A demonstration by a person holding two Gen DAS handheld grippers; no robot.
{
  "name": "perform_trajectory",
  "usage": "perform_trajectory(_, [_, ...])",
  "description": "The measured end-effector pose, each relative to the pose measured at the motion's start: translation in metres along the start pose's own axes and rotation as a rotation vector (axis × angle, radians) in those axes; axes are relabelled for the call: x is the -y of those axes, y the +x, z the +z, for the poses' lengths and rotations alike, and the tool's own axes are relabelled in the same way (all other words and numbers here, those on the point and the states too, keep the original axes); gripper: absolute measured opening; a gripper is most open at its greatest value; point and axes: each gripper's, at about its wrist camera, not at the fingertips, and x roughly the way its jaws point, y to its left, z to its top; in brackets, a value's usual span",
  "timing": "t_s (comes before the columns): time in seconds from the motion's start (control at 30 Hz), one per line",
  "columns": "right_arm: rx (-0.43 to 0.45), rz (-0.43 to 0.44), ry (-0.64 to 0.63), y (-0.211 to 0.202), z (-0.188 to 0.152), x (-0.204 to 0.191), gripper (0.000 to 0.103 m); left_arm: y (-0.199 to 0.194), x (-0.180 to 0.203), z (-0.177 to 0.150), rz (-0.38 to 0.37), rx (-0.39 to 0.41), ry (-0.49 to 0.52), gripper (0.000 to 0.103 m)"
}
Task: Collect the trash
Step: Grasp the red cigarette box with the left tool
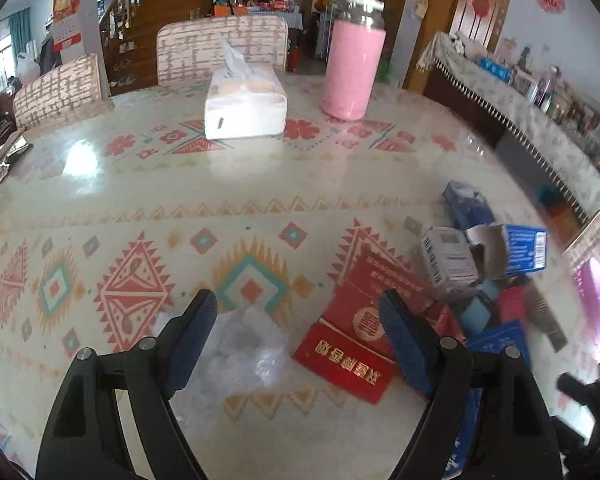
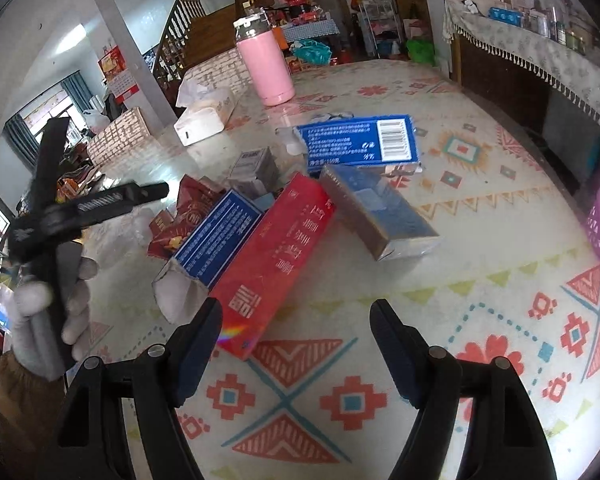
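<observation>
While both claws stand open and empty over the glossy patterned table (image 1: 148, 184), the trash sits in one loose pile of flattened cartons. Left claw (image 1: 298, 322) hovers above a crumpled clear plastic wrapper (image 1: 248, 344), with a flattened red gold-lettered carton (image 1: 352, 344) just beside its right finger. Right claw (image 2: 296, 326) points at a long red cardboard box (image 2: 276, 264); a blue open-ended carton (image 2: 216, 240) touches that box's left side. A blue barcode-printed flat box (image 2: 360, 142) and a blue-and-tan carton (image 2: 380, 216) lie just behind. A white-gloved hand (image 2: 56, 312) grips the left tool at the frame's left edge. A pink cylindrical bottle (image 1: 354, 60) and a white tissue pack (image 1: 244, 104) stand well apart from the pile.
</observation>
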Motion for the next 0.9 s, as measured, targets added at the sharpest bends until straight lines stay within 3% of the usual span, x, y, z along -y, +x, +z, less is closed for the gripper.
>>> perform_trajectory(0.1, [0.062,-0.001,-0.024,-0.018,0.008,0.001,0.080,0.009,0.003,-0.004,-0.016,-0.023,0.019,0.082])
perform_trajectory(0.23, [0.135,-0.102,-0.086,-0.030,0.024,0.001,0.089,0.014,0.008,-0.007,0.000,-0.025,0.072,0.082])
perform_trajectory(0.4, [0.127,-0.176,-0.113,-0.006,0.043,0.009,0.089,0.012,0.011,-0.011,-0.047,-0.046,0.100,0.082])
perform_trajectory(0.47, [0.110,-0.201,-0.121,0.008,0.048,0.012,0.089,0.009,0.013,-0.013,-0.082,-0.058,0.114,0.074])
perform_trajectory(0.73, [0.055,-0.228,-0.135,0.047,0.061,0.016,0.089,0.009,0.014,-0.015,-0.078,-0.045,0.122,0.077])
perform_trajectory(0.83, [0.045,-0.215,-0.123,0.051,0.062,0.019,0.079,0.011,0.011,-0.015,-0.066,-0.040,0.101,0.085])
perform_trajectory(0.9, [0.023,-0.207,-0.121,0.052,0.062,0.019,0.051,0.012,0.009,-0.016,-0.075,-0.042,0.087,0.086])
